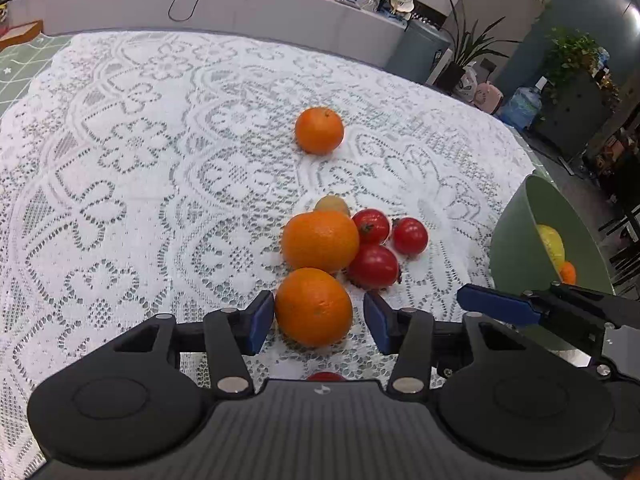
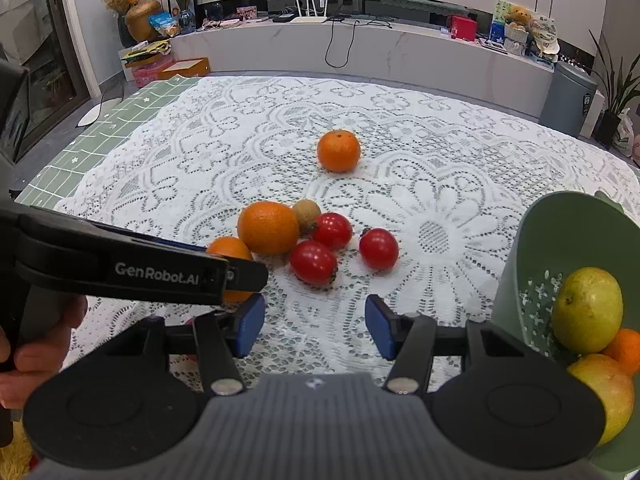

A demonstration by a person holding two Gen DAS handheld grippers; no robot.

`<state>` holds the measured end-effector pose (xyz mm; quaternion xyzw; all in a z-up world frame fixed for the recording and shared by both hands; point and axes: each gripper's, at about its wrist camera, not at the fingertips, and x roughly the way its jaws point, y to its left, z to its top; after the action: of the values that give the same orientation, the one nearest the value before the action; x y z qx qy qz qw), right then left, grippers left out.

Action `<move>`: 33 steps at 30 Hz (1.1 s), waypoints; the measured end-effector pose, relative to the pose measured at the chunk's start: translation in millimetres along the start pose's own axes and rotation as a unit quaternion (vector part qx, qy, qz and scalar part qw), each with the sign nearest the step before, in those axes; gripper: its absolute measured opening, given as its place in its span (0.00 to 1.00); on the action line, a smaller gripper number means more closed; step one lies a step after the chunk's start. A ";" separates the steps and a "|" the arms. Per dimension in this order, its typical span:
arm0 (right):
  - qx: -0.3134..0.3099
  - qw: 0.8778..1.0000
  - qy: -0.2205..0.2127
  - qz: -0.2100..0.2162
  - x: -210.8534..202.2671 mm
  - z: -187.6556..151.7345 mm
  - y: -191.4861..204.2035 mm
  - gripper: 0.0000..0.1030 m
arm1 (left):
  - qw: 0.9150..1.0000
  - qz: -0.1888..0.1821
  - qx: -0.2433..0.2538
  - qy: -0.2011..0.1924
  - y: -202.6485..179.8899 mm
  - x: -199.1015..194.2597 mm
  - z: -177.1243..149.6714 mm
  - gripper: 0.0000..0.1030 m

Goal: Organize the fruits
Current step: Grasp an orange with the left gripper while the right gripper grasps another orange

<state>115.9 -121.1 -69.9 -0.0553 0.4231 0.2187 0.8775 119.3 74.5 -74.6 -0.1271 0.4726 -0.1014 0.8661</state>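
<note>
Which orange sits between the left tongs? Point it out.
The nearest orange, framed by the left tongs, whose blue pads flank it without visibly pressing. A second orange lies just beyond by the tomatoes; the third sits alone, far off.

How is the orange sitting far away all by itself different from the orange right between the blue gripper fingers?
The far orange sits alone on the lace cloth, touching nothing; the near orange sits next to another orange. The far one has no gripper around it; the near one lies between the open fingers of the left gripper, not squeezed yet. Both are round, bright orange, and outside the green bowl.
</note>
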 end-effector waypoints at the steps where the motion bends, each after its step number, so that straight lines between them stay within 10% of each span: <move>1: 0.000 1.000 0.000 0.000 0.2 0.2 -0.3 0.52 | 1.000 0.006 0.002 0.001 0.3 0.5 -0.2 0.46; 33: -0.087 0.995 -0.055 0.004 44.8 25.3 48.7 0.53 | 0.992 0.077 -0.078 -0.066 40.6 -32.1 10.3 0.45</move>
<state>137.6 -55.1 -83.9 -0.1177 0.3542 0.2607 0.8904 113.2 123.7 -56.6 -0.1635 0.4292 0.0113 0.8882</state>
